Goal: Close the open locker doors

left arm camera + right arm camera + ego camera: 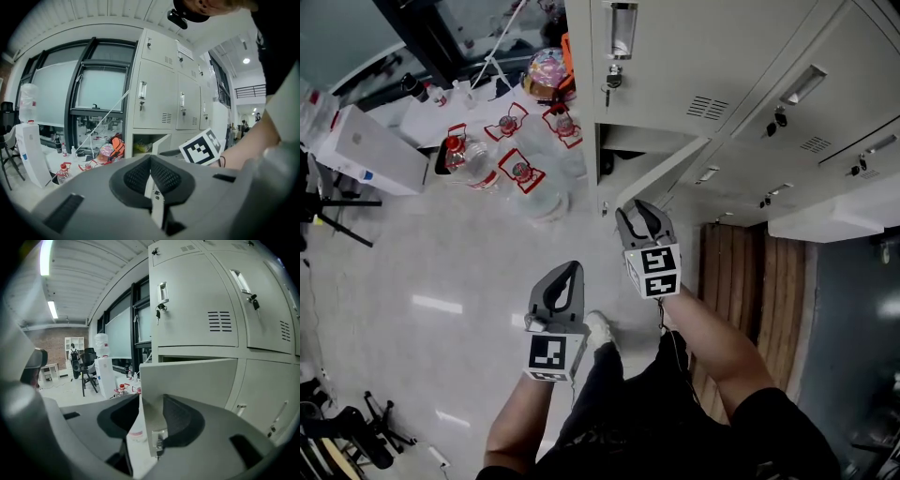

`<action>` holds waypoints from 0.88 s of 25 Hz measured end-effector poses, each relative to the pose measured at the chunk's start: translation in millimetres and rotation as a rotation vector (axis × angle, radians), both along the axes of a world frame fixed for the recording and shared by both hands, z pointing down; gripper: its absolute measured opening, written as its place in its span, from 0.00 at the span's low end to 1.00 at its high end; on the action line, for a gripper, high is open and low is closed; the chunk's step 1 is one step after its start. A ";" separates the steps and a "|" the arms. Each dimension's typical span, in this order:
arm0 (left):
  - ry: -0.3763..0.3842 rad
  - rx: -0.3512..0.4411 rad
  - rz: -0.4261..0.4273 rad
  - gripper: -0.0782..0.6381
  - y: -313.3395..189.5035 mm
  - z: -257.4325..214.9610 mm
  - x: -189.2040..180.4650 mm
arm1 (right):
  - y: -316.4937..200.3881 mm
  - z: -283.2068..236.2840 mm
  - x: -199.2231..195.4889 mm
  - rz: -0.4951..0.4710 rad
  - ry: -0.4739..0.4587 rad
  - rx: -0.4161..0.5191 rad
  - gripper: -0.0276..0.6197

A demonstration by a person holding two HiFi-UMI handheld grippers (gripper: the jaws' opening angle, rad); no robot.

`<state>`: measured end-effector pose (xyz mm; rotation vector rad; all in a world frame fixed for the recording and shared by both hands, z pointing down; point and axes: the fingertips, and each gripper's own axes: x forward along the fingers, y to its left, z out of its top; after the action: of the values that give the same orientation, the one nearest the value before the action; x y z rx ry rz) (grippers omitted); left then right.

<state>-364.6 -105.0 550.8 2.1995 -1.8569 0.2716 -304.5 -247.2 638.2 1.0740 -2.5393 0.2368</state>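
The lowest locker in the grey bank (703, 56) stands open, its grey door (661, 171) swung out toward me. My right gripper (635, 211) is at that door's free edge. In the right gripper view the door (192, 378) runs edge-on between the jaws of the right gripper (151, 397). They are open, with a gap on the left side of the door, and the latch (158, 442) sits low between them. My left gripper (571, 270) hangs further left over the floor, shut and empty, its pads (140, 176) pressed together. It faces the open compartment (145, 143).
Several big water bottles with red handles (492, 159) stand on the floor left of the lockers, beside a white water dispenser (370, 150) and a colourful bag (546, 73). The lockers above are closed, keys in their handles (612, 80). A wooden panel (750, 281) runs along the right.
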 end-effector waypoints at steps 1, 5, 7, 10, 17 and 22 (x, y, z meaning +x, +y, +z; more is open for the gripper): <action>0.000 -0.001 0.001 0.12 0.1 0.7 -3.1 | -3.7 -0.5 -4.1 -0.006 0.003 0.008 0.29; -0.002 -0.013 0.008 0.12 -0.6 6.7 -14.9 | -18.1 -2.2 -20.7 -0.026 0.012 0.036 0.31; -0.002 -0.017 0.009 0.12 -2.8 9.7 -19.8 | -25.1 -2.6 -27.5 -0.033 0.012 0.046 0.32; -0.001 -0.017 0.012 0.12 -7.6 11.9 -25.8 | -36.2 -3.2 -36.4 -0.043 0.008 0.057 0.33; 0.015 -0.030 -0.014 0.12 -15.4 20.2 -39.6 | -62.6 -2.6 -56.9 -0.073 0.010 0.075 0.36; 0.018 -0.045 -0.029 0.12 -19.4 27.6 -46.9 | -84.2 -3.5 -67.6 -0.074 0.008 0.082 0.37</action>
<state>-411.6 -124.4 578.4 2.1369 -1.8531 0.2844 -372.1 -331.4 634.7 1.0054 -2.5962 0.1097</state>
